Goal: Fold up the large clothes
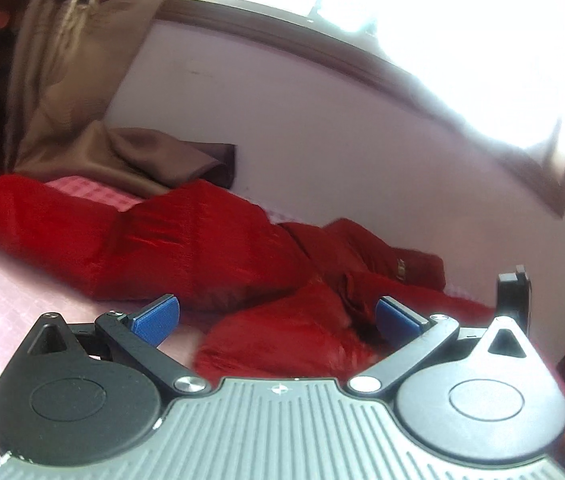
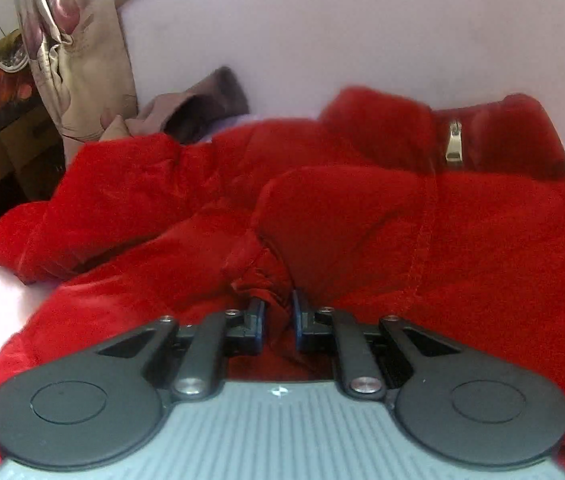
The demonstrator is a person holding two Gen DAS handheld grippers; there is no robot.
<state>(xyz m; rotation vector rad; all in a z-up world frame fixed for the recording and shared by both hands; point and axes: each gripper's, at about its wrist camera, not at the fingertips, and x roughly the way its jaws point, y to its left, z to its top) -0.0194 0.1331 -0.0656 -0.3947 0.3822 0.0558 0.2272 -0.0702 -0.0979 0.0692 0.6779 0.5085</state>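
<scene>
A red padded jacket lies spread on a pink bed. In the left wrist view my left gripper is open, its blue pads wide apart just above a bunched red part of the jacket, holding nothing. In the right wrist view the jacket fills the frame, collar and metal zipper pull at the far right. My right gripper is shut on a gathered red sleeve cuff, which lies across the jacket's front.
A pink bed sheet shows at the left. A brown cloth and beige curtain lie behind the jacket by the wall. A bright window is above. A cardboard box stands at far left.
</scene>
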